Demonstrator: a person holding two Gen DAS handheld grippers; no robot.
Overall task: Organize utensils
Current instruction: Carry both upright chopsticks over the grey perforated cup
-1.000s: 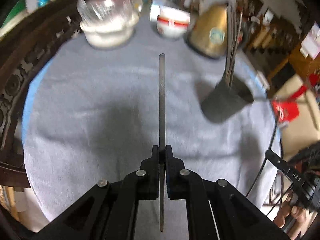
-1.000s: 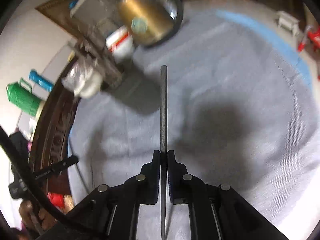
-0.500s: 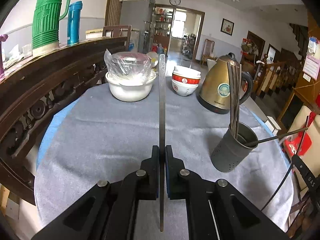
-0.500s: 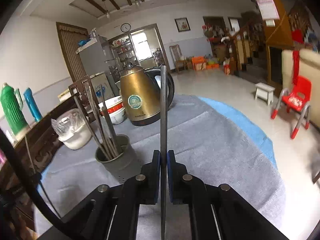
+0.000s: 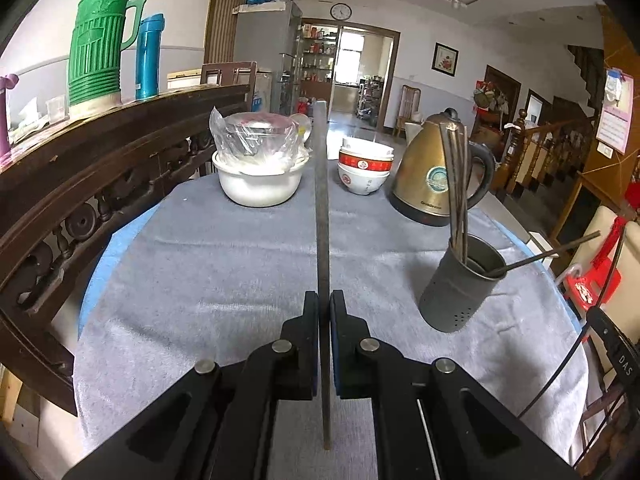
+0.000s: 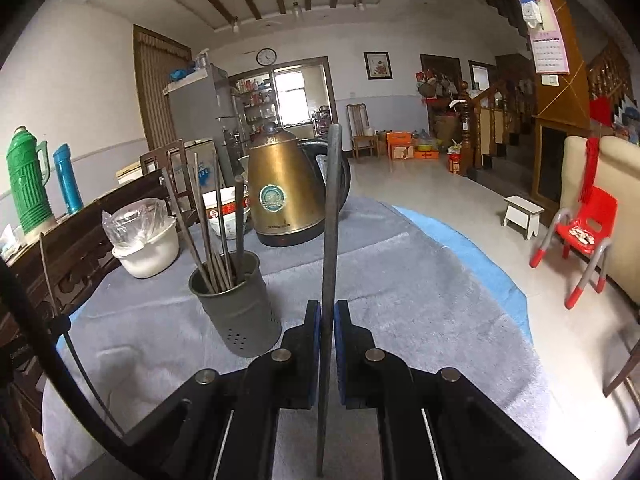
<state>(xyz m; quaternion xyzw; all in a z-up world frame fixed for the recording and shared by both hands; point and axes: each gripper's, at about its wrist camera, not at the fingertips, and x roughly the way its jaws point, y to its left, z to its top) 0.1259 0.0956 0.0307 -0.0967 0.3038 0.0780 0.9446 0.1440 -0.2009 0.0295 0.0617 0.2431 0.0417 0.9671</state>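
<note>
A big round table (image 5: 224, 264) with a soft grey cloth on it fills most of both views. A dark carved wooden rail (image 5: 80, 184) runs along its left side, and a green flask (image 5: 98, 40) and a blue flask (image 5: 149, 56) stand on top of the rail.

At the far side of the table sits a gold kettle (image 5: 428, 176) with a black handle. Next to it is a stack of white bowls with red bands (image 5: 365, 166). Left of those is a white bowl (image 5: 260, 184) with a clear plastic bag over it.

Nearer stands a grey metal cup (image 5: 460, 292) with small holes near the bottom. Several metal chopsticks (image 5: 456, 184) stand in it, and one leans far out to the right side.

The left gripper (image 5: 324, 304) has its two black fingers squeezed together on one metal chopstick (image 5: 321, 208). The stick points straight ahead, up over the table, left of the cup.

The right gripper (image 6: 327, 312) is pinched tight on another metal chopstick (image 6: 331, 216) in the same way. That stick points ahead too, just right of the cup and in front of the kettle.
</note>
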